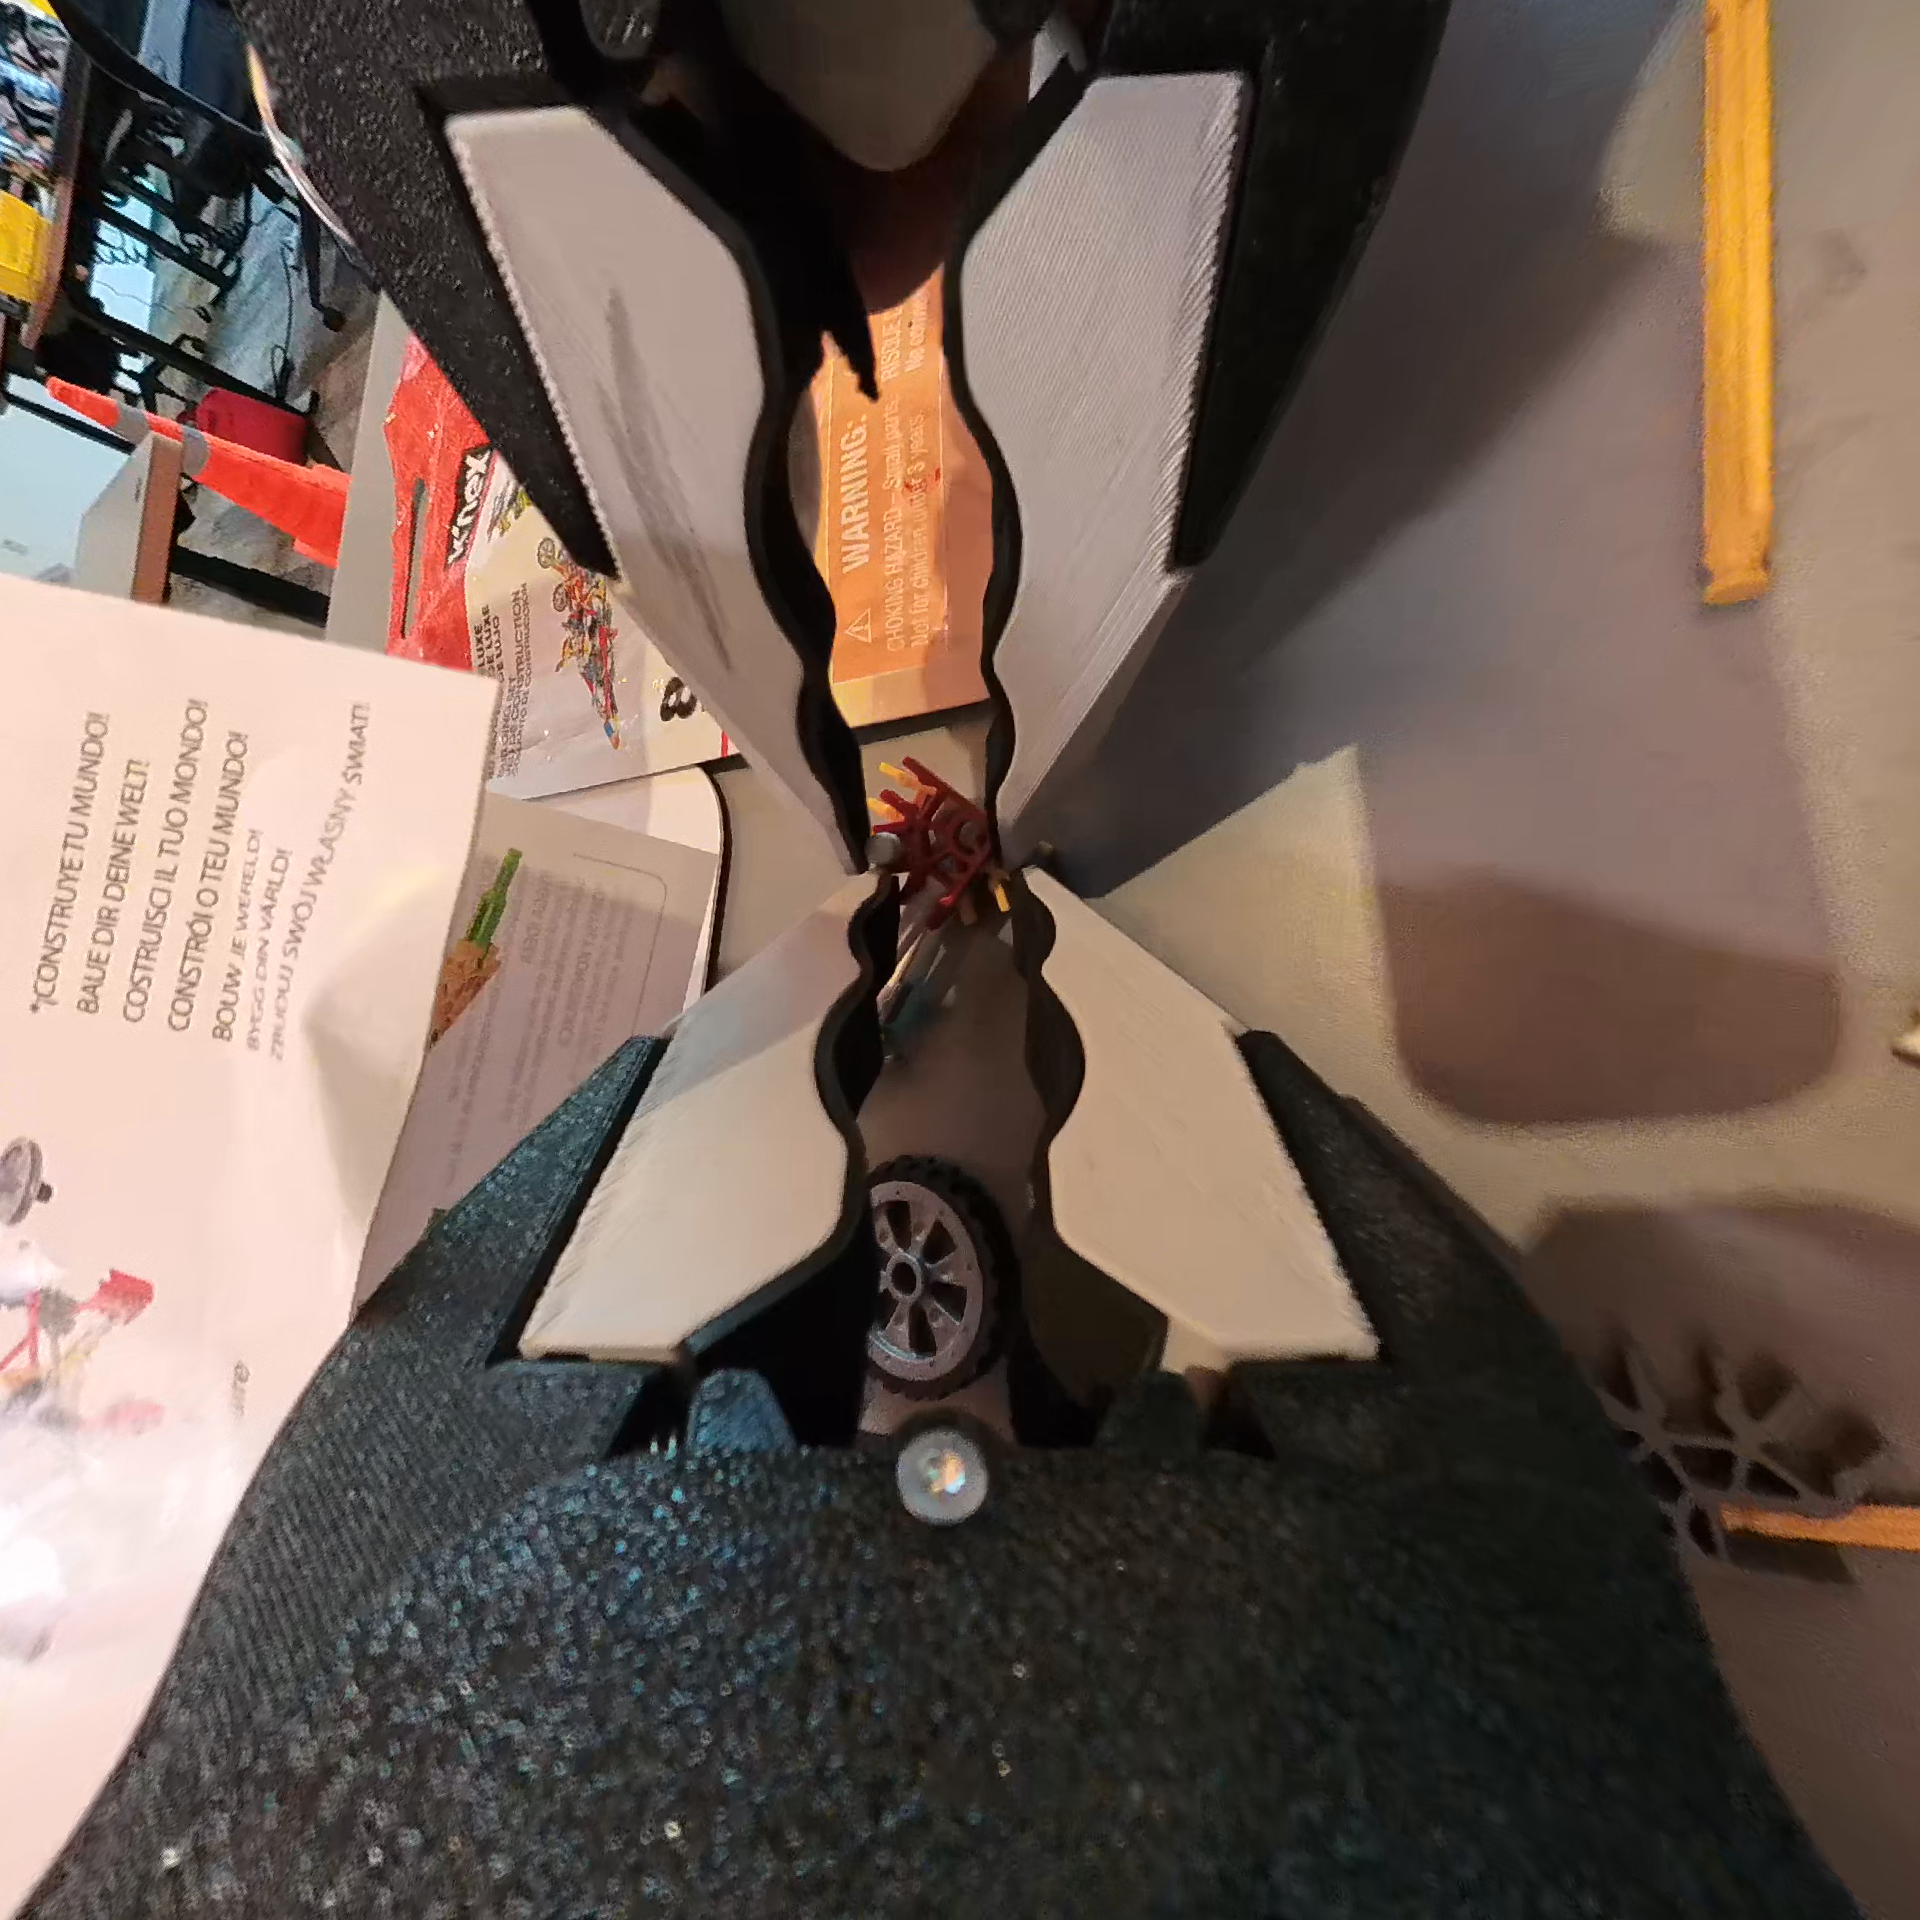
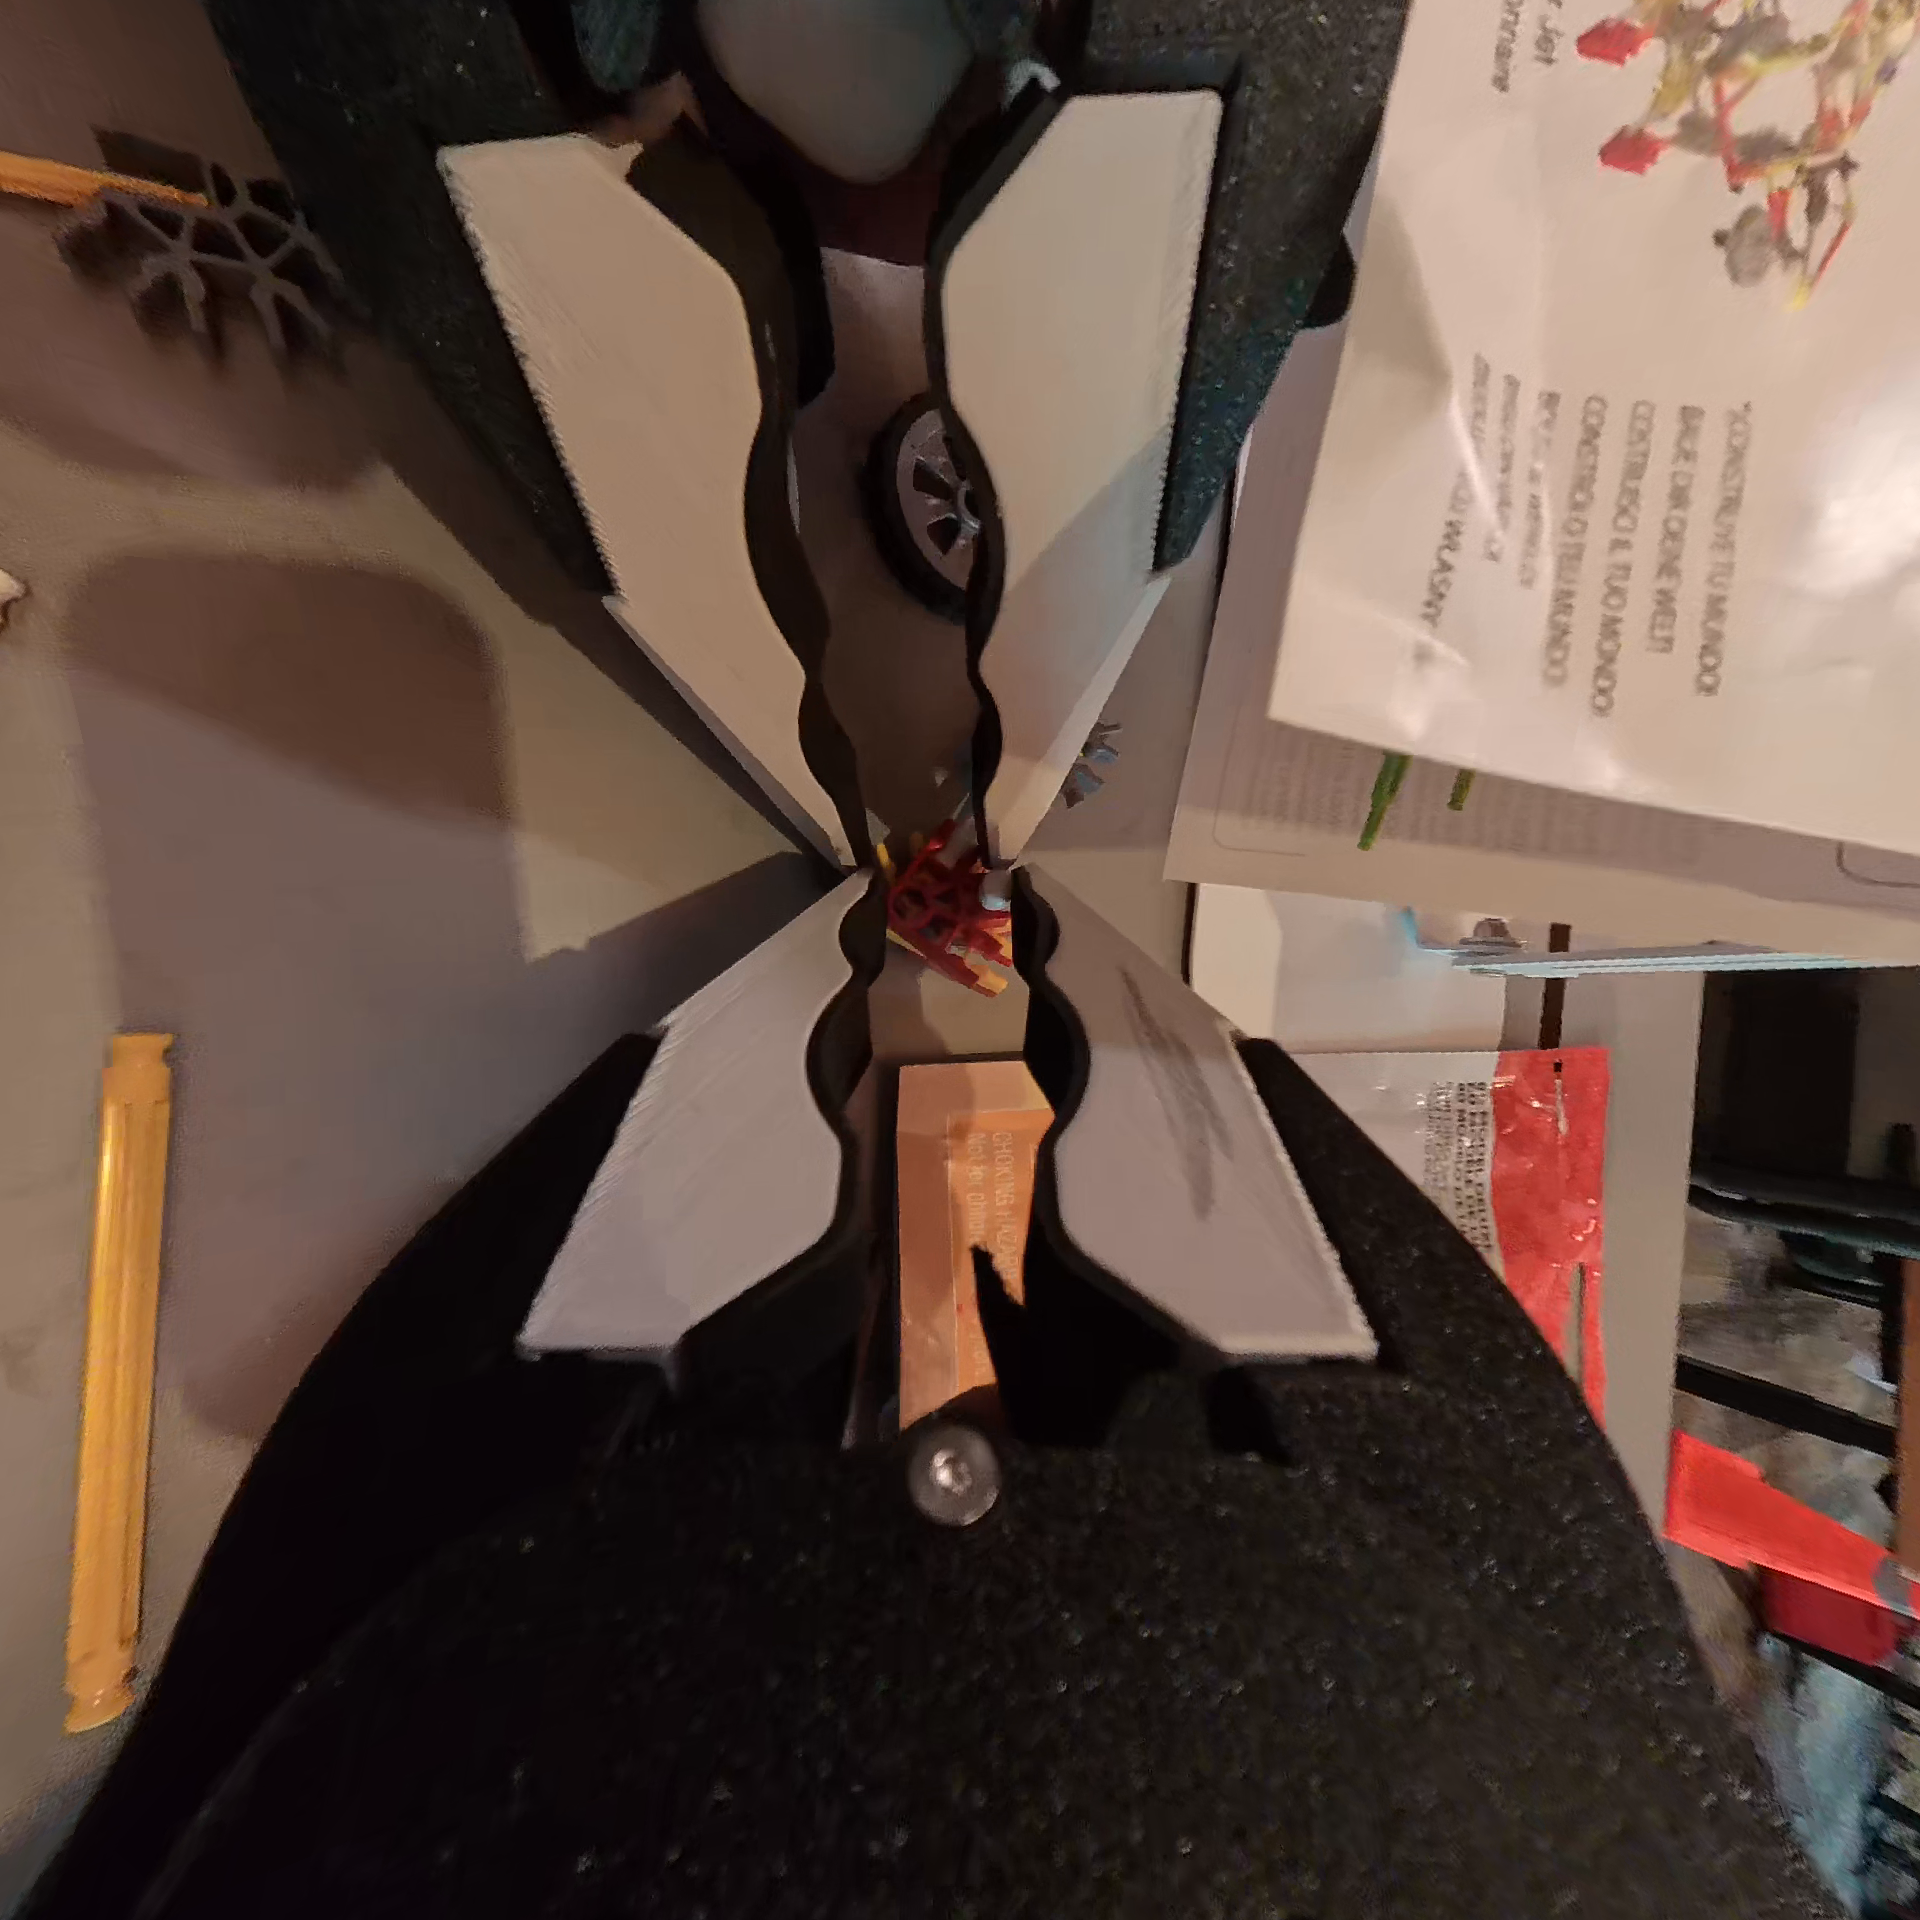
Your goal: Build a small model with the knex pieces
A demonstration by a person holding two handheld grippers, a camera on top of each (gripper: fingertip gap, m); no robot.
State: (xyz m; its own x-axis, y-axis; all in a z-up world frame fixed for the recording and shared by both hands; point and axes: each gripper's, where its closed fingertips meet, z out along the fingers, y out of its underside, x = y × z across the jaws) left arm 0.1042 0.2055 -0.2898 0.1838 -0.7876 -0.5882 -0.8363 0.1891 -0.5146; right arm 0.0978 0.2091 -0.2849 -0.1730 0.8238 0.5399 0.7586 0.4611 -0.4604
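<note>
My two grippers meet tip to tip over a grey table (image 1: 1538,727). Between the tips is a small red connector piece (image 1: 930,847) with short yellow rods stuck in it. It also shows in the right wrist view (image 2: 930,904). My left gripper (image 1: 945,899) is closed to a narrow gap around the near side of this piece. Thin grey and blue rods (image 1: 914,987) run back between its fingers. My right gripper (image 2: 945,894) is closed on the opposite side of the red piece, by a grey rod end (image 2: 995,896). A toy wheel (image 1: 930,1278) lies on the table under the left gripper.
A yellow rod (image 1: 1735,301) and a dark snowflake connector (image 1: 1735,1455) lie on the table. A white instruction booklet (image 1: 187,987), a red toy box (image 1: 436,488) and an orange-brown packet (image 1: 894,540) lie on the other side, near the table edge. Left and right tips are no more than a few centimetres apart. The toy wheel (image 1: 930,1278) is about equally far from each gripper, around 8 centimeters. Look for it in the right wrist view (image 2: 949,498) too.
</note>
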